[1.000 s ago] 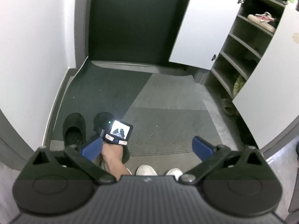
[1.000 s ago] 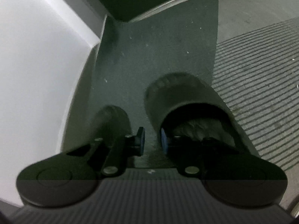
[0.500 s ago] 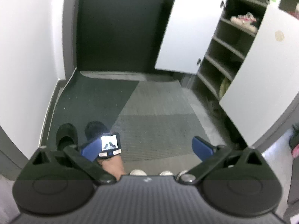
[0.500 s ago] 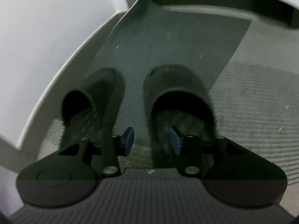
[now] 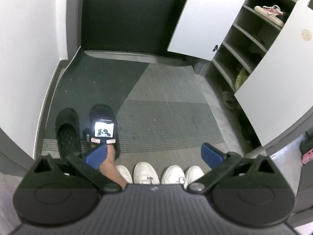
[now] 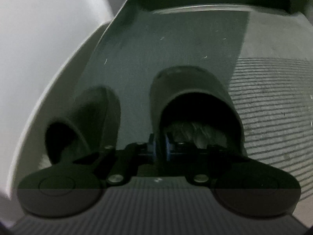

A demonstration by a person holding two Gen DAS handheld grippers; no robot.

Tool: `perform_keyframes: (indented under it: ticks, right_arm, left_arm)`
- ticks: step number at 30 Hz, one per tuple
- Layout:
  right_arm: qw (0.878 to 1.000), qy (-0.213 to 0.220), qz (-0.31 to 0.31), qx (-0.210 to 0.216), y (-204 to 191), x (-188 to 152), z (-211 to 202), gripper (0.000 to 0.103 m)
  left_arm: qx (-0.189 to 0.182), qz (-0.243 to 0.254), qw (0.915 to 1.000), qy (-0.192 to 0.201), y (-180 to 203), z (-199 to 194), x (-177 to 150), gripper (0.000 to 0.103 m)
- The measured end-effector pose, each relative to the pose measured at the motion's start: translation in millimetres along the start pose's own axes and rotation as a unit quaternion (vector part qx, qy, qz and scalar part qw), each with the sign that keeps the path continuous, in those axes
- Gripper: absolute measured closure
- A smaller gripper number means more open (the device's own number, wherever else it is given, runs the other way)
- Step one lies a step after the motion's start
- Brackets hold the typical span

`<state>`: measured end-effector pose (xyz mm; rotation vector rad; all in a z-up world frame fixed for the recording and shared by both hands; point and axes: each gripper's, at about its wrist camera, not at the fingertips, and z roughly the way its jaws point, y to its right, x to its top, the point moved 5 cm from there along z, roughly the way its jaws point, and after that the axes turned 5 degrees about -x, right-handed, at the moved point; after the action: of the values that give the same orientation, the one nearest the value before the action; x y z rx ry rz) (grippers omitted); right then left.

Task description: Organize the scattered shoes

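Two black furry-lined slippers lie side by side on the dark mat near the left wall. In the right wrist view my right gripper [image 6: 159, 150] is shut on the inner side wall of the right slipper [image 6: 187, 86], with the left slipper [image 6: 97, 109] beside it. In the left wrist view the left slipper [image 5: 67, 131] lies free. The right slipper [image 5: 102, 110] is partly hidden by the lit screen [image 5: 104, 130] on the right gripper's back. My left gripper [image 5: 153, 155] hangs open above the floor, holding nothing.
A row of white sneakers [image 5: 146, 173] stands at the near edge of the mat. To the right, a shoe cabinet [image 5: 244, 39] has both white doors open. A pink-and-white sneaker [image 5: 271, 13] lies on an upper shelf, and other shoes are lower down. A white wall [image 5: 29, 49] borders the left.
The right gripper's jaws widened over the right slipper's heel half a second ago. They have since shut on its inner side wall. The left wrist view swung left and back.
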<state>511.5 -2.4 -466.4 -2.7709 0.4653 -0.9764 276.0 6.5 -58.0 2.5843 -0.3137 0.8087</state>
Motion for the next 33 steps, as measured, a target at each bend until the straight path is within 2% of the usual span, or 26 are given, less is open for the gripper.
perform_keyframes:
  ticks: [3, 5, 9, 12, 14, 17, 19, 21, 23, 24, 26, 27, 29, 33]
  right_arm:
    - [0.995, 0.007, 0.103, -0.006, 9.6, 6.4, -2.6, 0.090]
    - [0.989, 0.008, 0.146, -0.020, 11.2, 11.9, -6.2, 0.090]
    - [0.987, -0.004, 0.159, -0.031, 10.2, 4.9, -9.2, 0.088]
    - [0.987, -0.034, 0.156, -0.016, 13.7, -9.1, -5.2, 0.086]
    - [0.988, -0.037, 0.148, -0.003, 18.0, -13.2, -9.2, 0.085]
    - [0.987, -0.046, 0.154, 0.024, 27.2, -17.6, -13.9, 0.065]
    - [0.990, -0.041, 0.134, 0.036, 30.2, -16.7, -19.5, 0.035]
    - [0.993, -0.037, 0.106, 0.048, 32.5, -15.9, -25.9, 0.020]
    - [0.998, -0.029, -0.004, 0.063, 26.1, -17.7, -39.3, 0.020]
    - [0.995, -0.025, -0.069, 0.070, 22.3, -19.3, -46.2, 0.020]
    - [0.982, -0.005, -0.173, 0.074, 14.8, -22.8, -57.6, 0.019]
    - [0.970, 0.019, -0.233, 0.066, 11.6, -26.1, -65.0, 0.018]
    - [0.957, 0.043, -0.283, 0.046, 11.5, -27.4, -69.0, 0.018]
    - [0.967, 0.047, -0.246, 0.040, 17.3, -14.9, -62.7, 0.018]
  left_arm:
    - [0.002, -0.004, 1.0000, 0.002, -3.0, 1.0, 2.2, 0.000]
    - [-0.003, -0.010, 0.9999, 0.000, -4.1, 1.2, 2.6, 0.000]
    - [-0.006, -0.006, 0.9999, 0.008, -0.6, -2.2, 4.1, 0.000]
    - [-0.007, -0.007, 0.9998, 0.015, 1.1, -7.8, 4.9, 0.000]
    - [-0.008, -0.006, 0.9997, 0.023, 3.5, -12.8, 5.9, 0.000]
    - [-0.009, 0.002, 0.9992, 0.039, 10.7, -22.2, 6.4, 0.000]
    - [-0.010, 0.009, 0.9989, 0.046, 17.5, -27.3, 3.7, 0.000]
    - [-0.011, 0.017, 0.9986, 0.048, 23.8, -30.0, 0.3, 0.000]
    - [-0.011, 0.023, 0.9985, 0.048, 29.6, -31.2, -3.3, 0.000]
    - [-0.012, 0.024, 0.9985, 0.048, 31.8, -31.0, -4.1, 0.000]
    - [-0.015, 0.027, 0.9984, 0.047, 36.8, -31.3, -6.2, 0.000]
    - [-0.017, 0.028, 0.9984, 0.047, 38.7, -30.4, -6.2, 0.000]
    - [-0.023, 0.030, 0.9983, 0.044, 43.5, -28.7, -7.6, 0.000]
    - [-0.028, 0.036, 0.9985, 0.030, 50.5, -17.9, -10.2, 0.000]
